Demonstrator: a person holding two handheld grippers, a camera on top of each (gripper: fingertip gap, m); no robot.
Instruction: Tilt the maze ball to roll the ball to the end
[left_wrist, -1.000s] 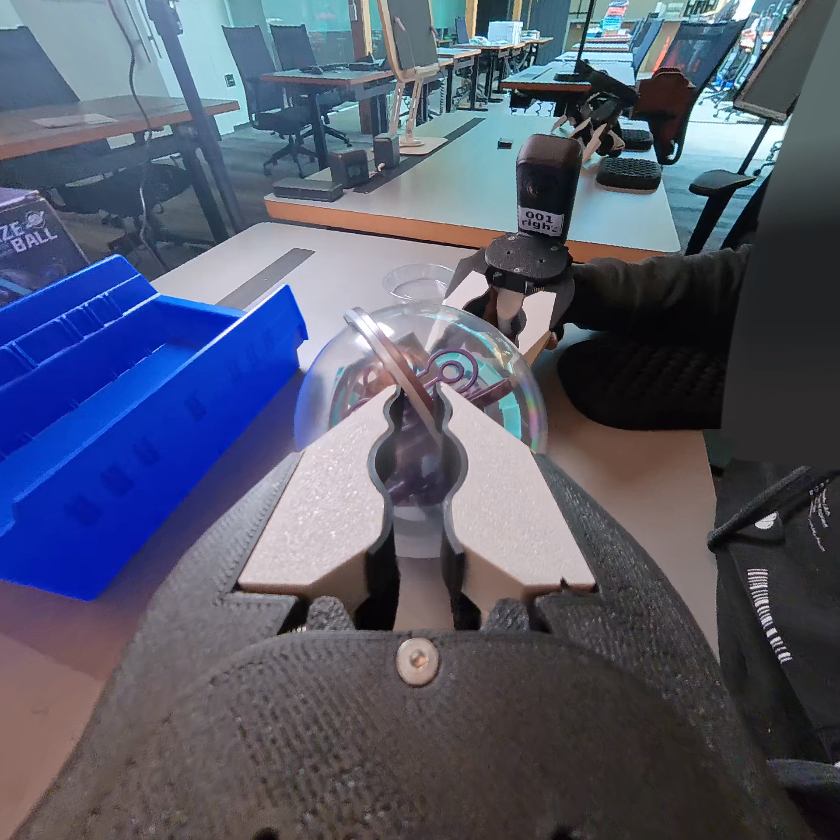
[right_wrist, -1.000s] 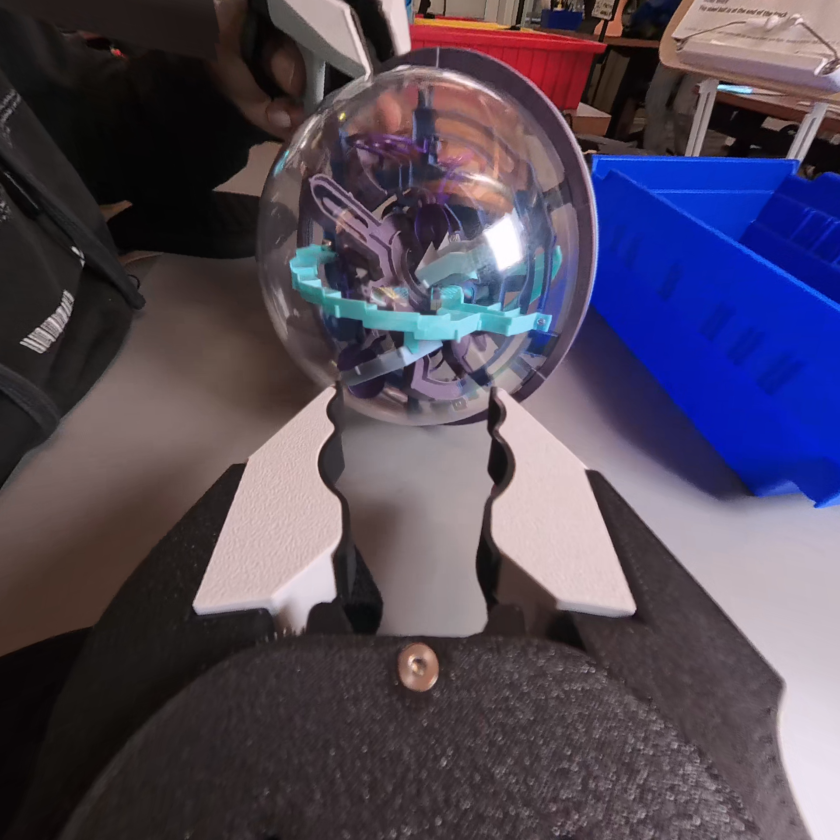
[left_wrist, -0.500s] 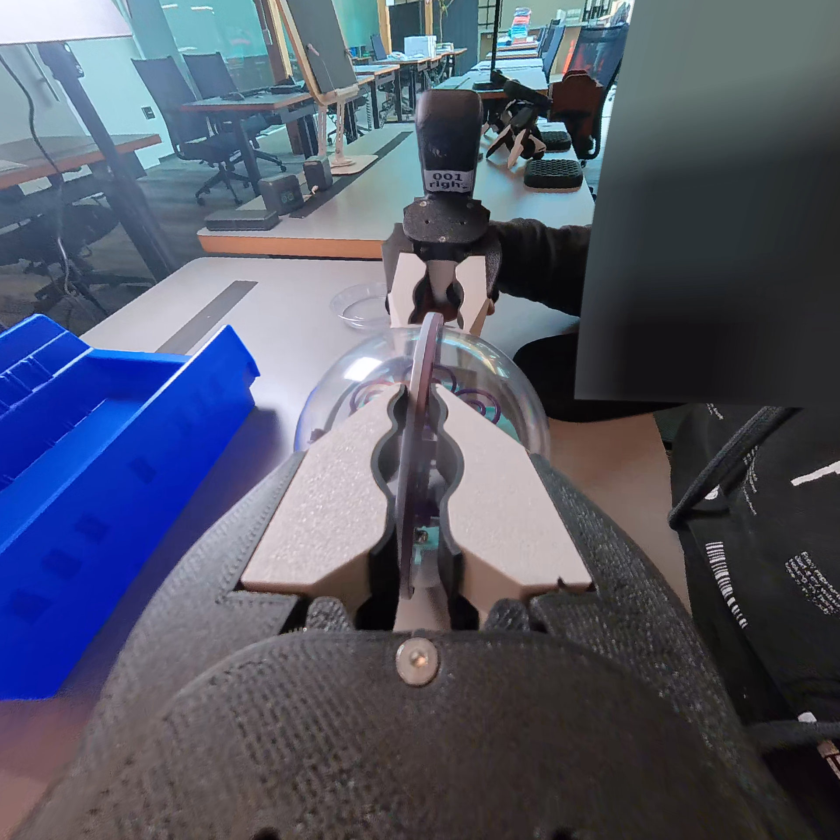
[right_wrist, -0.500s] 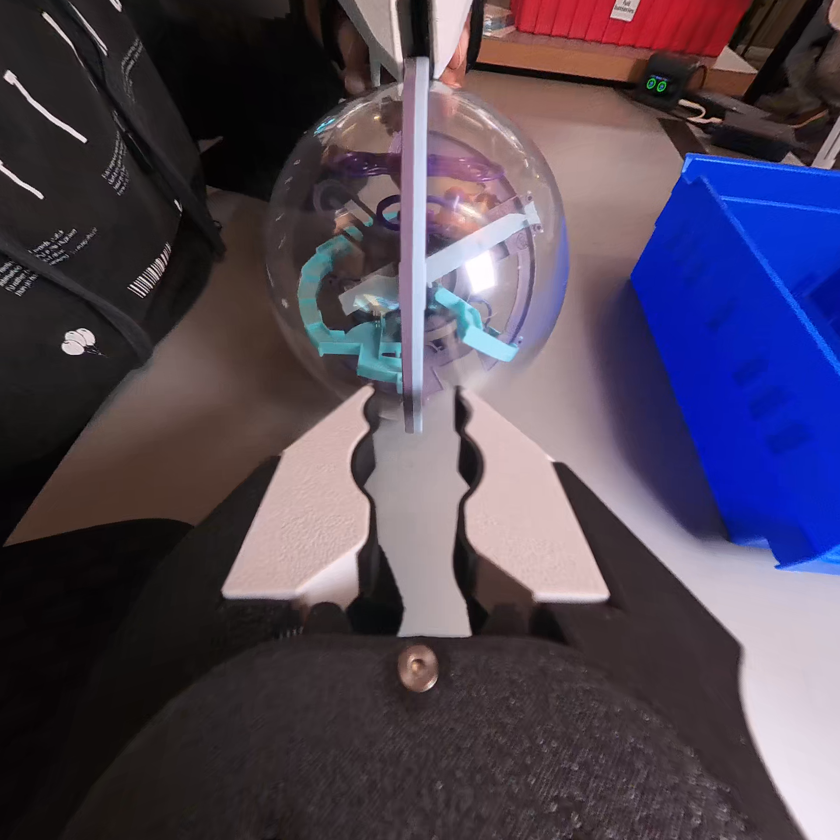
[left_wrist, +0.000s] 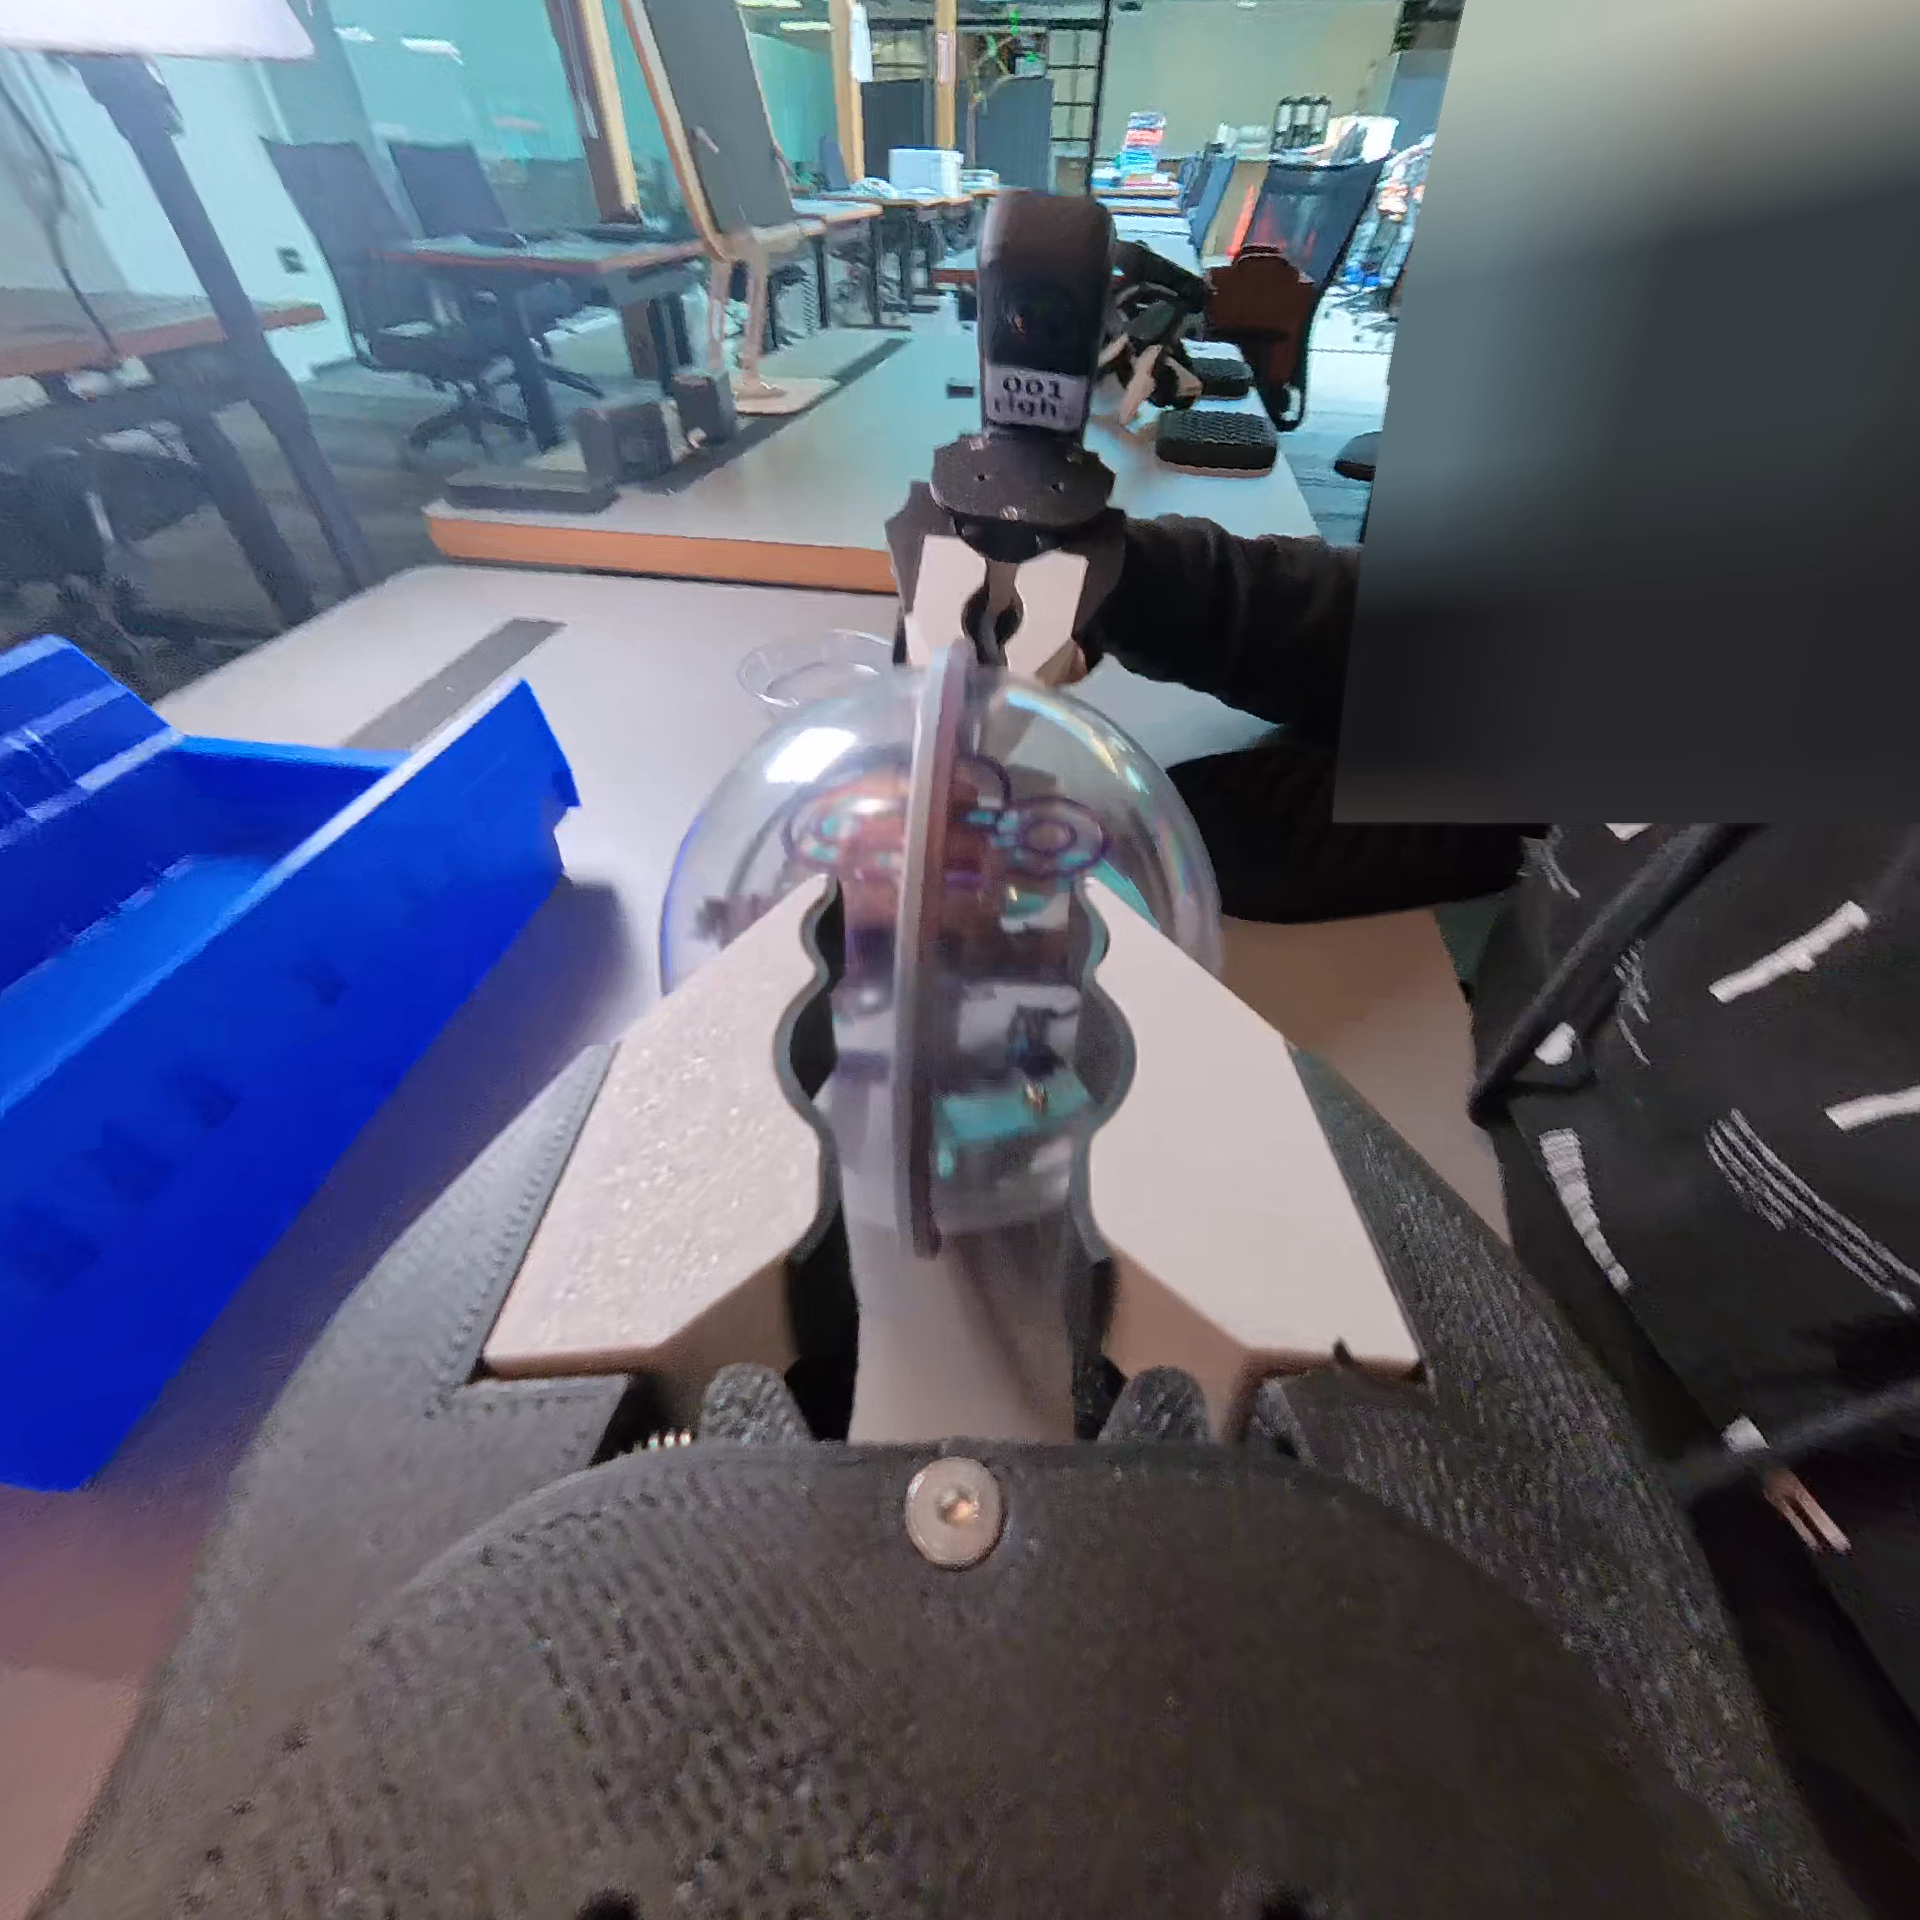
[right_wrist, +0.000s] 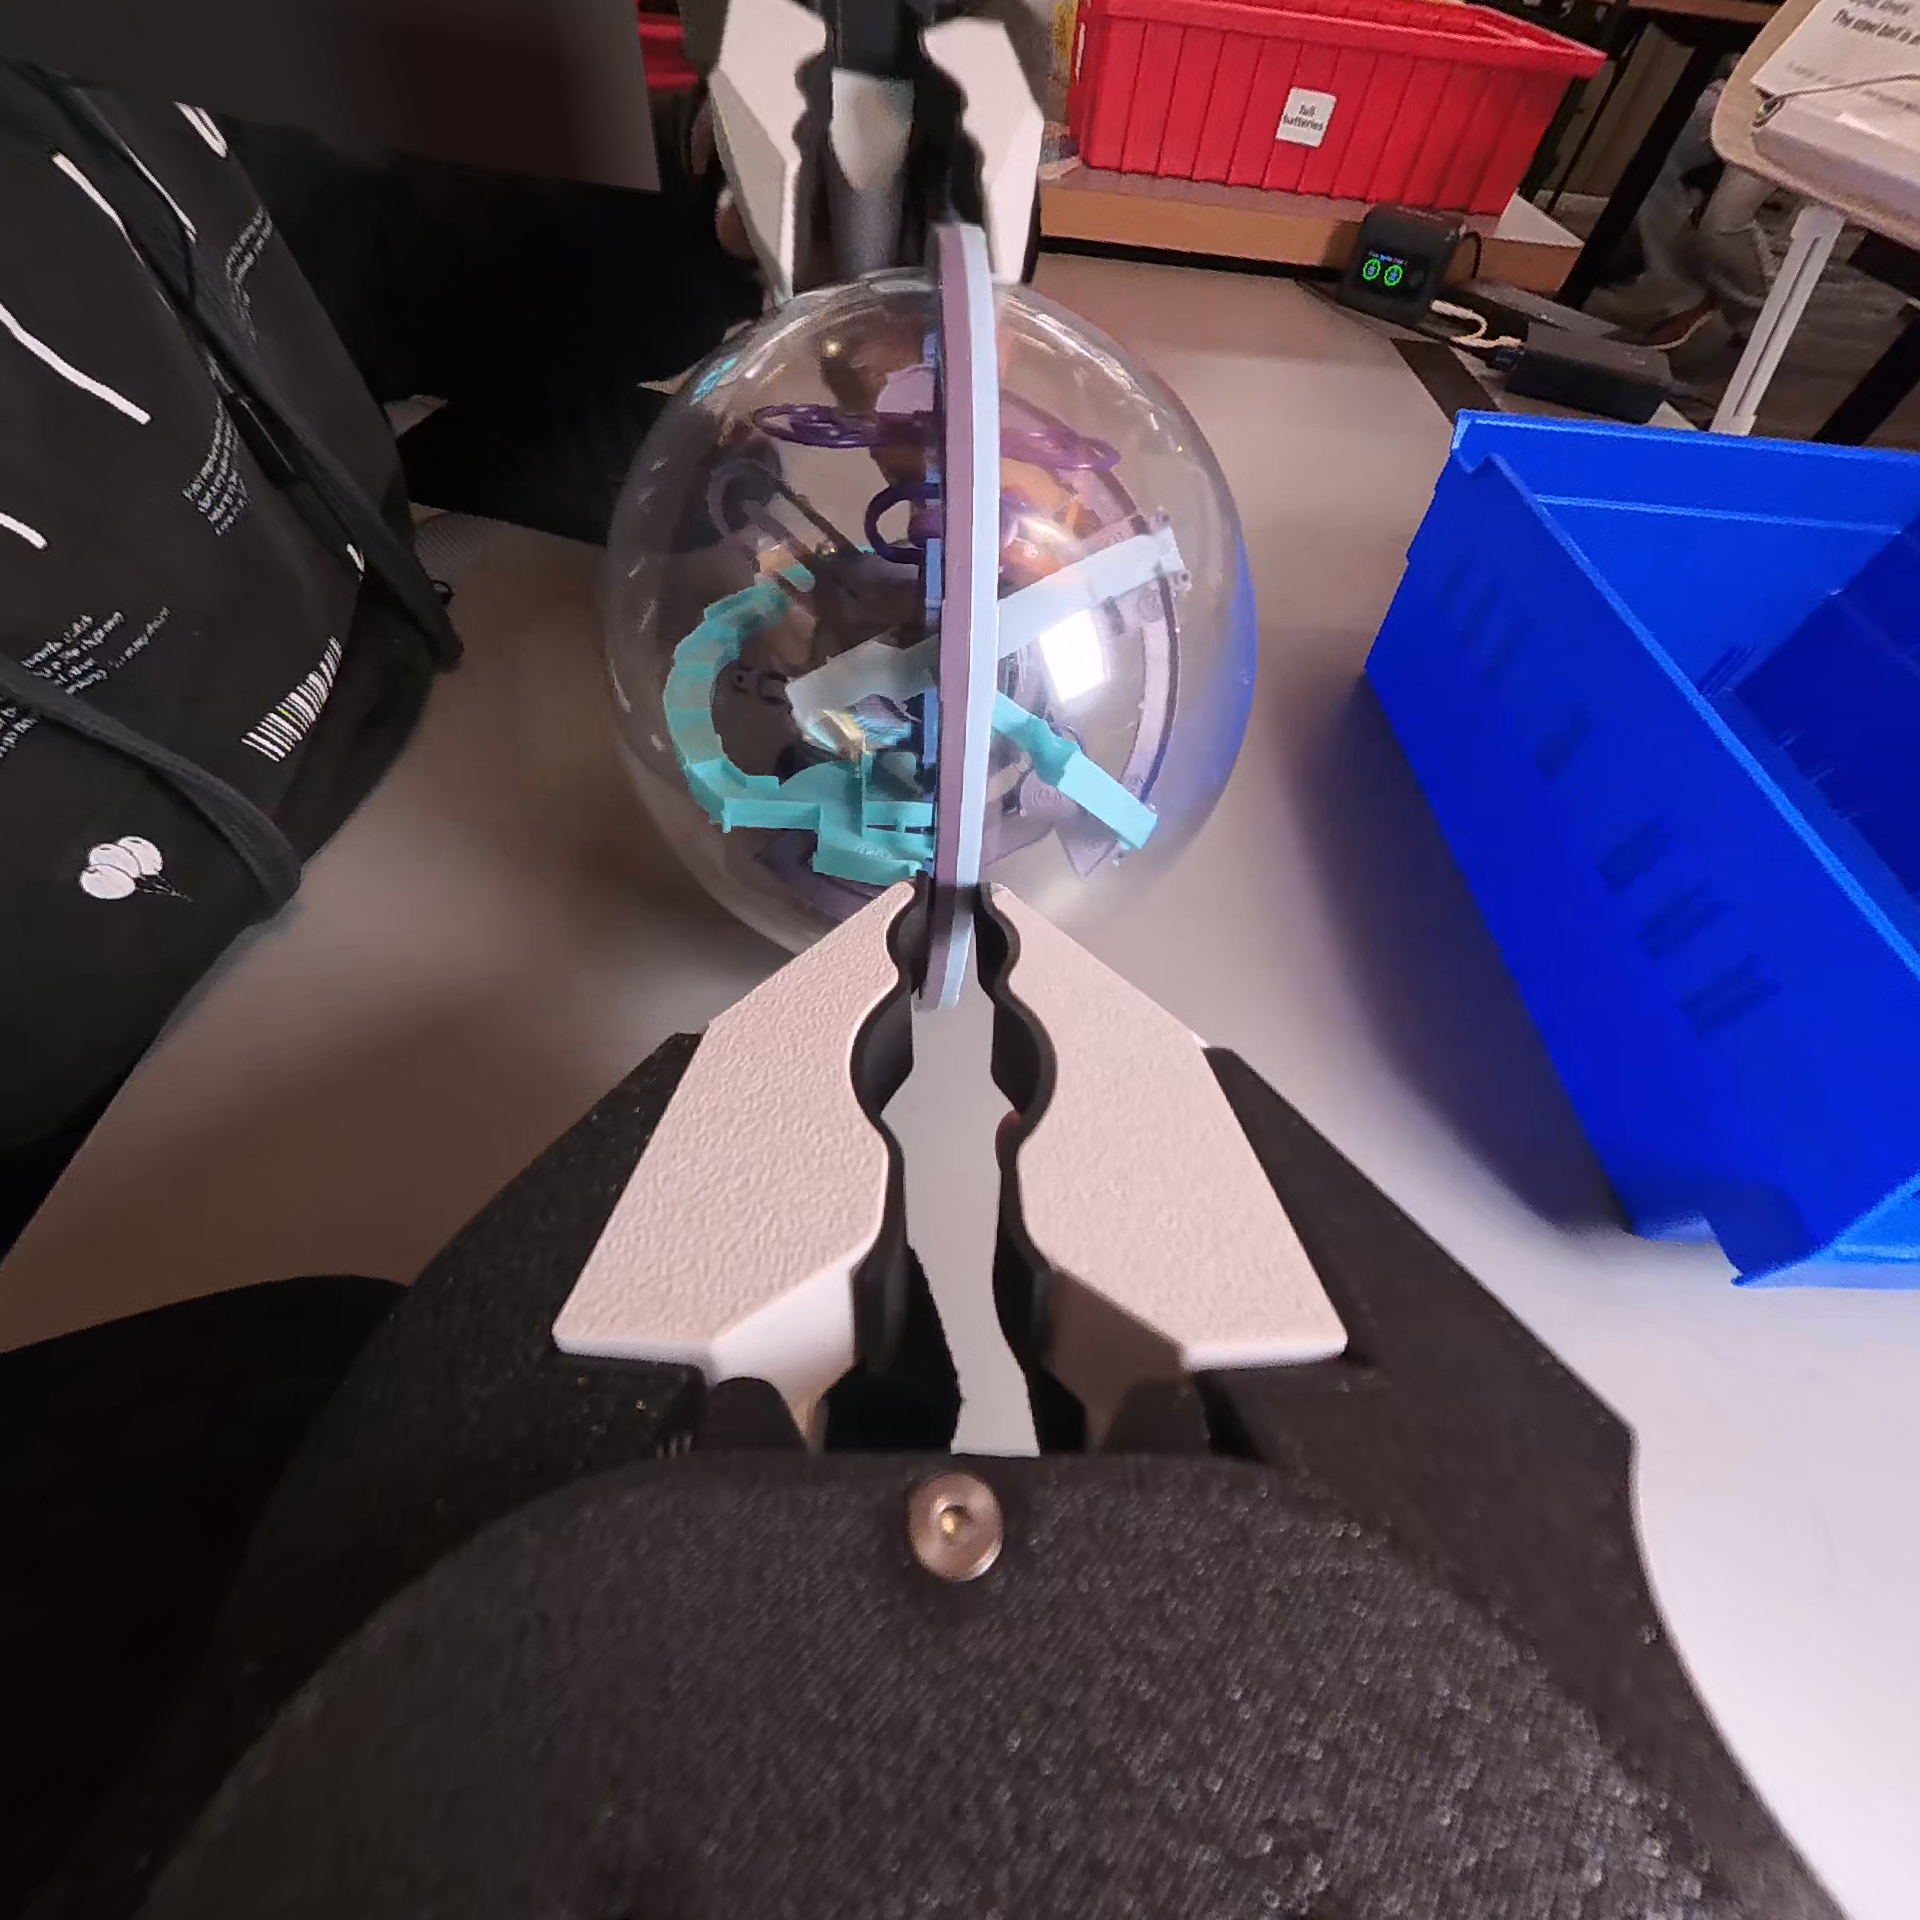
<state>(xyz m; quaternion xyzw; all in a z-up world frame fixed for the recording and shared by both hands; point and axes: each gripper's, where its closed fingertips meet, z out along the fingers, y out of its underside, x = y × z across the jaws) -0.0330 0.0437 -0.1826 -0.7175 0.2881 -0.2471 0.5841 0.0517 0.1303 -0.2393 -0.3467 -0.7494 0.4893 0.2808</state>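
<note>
Maze ball (right_wrist: 831, 644) x1, right gripper (right_wrist: 948, 914) fingers pinching its rim, left gripper (left_wrist: 951, 914) fingers apart, blue bin (right_wrist: 1683, 831) x1.

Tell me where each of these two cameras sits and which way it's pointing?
Left wrist view: rides on the left gripper, looking past its open white fingers at the maze ball, with the other gripper and a sleeve beyond.
Right wrist view: rides on the right gripper, facing back; its fingers pinch the ball's flat ring.
Shared: the maze ball, the blue bin, both grippers.
</note>
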